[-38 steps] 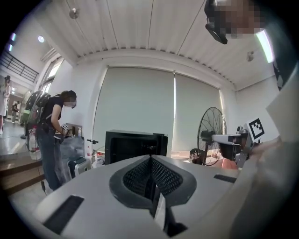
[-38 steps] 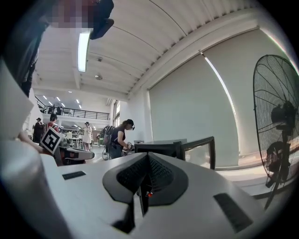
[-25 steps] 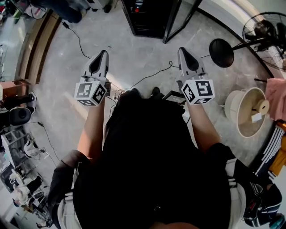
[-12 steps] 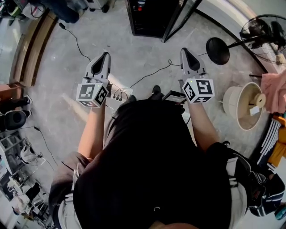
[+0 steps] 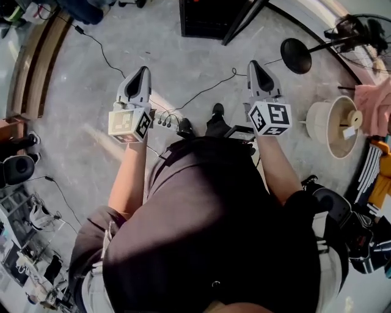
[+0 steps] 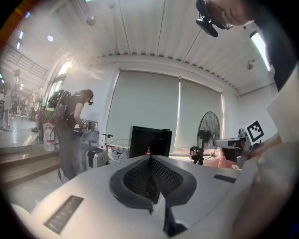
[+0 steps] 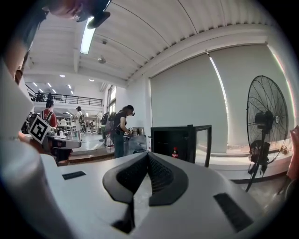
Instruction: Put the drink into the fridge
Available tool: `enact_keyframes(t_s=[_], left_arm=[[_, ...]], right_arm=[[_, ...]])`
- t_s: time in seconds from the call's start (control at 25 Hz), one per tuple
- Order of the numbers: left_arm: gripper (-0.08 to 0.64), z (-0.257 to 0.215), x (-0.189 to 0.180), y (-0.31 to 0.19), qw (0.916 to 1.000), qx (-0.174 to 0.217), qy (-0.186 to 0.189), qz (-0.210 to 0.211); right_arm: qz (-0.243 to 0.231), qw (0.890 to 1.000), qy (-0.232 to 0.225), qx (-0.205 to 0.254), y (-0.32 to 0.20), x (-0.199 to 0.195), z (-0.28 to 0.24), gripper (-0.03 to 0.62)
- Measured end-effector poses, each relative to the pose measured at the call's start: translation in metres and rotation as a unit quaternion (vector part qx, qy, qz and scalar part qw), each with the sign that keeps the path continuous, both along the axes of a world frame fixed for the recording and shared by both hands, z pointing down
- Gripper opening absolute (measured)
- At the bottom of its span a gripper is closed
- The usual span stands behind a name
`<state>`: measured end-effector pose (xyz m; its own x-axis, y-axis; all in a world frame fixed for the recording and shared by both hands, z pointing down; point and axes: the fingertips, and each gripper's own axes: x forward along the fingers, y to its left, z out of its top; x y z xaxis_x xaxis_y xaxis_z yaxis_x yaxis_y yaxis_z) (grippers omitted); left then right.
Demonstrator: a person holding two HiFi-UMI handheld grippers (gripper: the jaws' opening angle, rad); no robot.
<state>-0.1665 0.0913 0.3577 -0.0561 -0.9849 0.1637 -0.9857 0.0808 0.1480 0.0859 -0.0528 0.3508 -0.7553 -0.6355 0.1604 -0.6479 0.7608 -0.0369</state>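
Note:
The drink, a small dark bottle with a red label, stands inside the black fridge, whose glass door hangs open. In the left gripper view the bottle shows just past the jaw tips, inside the same fridge. From the head view only the fridge's lower edge appears at the top. My left gripper and right gripper hover over the floor well short of the fridge. Both are shut with nothing between their jaws.
A standing fan with a round black base is at the right, next to a white round tub. A power strip with cables lies on the floor by my feet. A person works at the left.
The fridge has slid toward the top edge of the head view as I stepped back from it. Both grippers stay shut and level.

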Motion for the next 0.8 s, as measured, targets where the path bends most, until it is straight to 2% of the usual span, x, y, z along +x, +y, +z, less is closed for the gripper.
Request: enact_keyframes(t_s=[0.2,0.36,0.6,0.8], left_arm=[[0.021,0.018,0.010,0.001,0.9997,-0.004,0.021,0.009],[0.021,0.013,0.039,-0.014,0.9992,-0.001,0.004,0.040],[0.023,-0.009,0.059,-0.025,0.9996,0.004,-0.008,0.026],[0.021,-0.013,0.065,-0.039,1.0000,0.003,-0.004,0.003]], right_arm=[[0.011,1.000,0.008,-0.006,0.004,0.019,0.006,0.021],[-0.004,1.000,0.018,-0.014,0.000,0.029,0.012,0.021],[-0.018,1.000,0.008,0.003,-0.003,0.040,0.004,0.021],[-0.021,1.000,0.010,0.008,-0.015,0.053,0.007,0.020]])
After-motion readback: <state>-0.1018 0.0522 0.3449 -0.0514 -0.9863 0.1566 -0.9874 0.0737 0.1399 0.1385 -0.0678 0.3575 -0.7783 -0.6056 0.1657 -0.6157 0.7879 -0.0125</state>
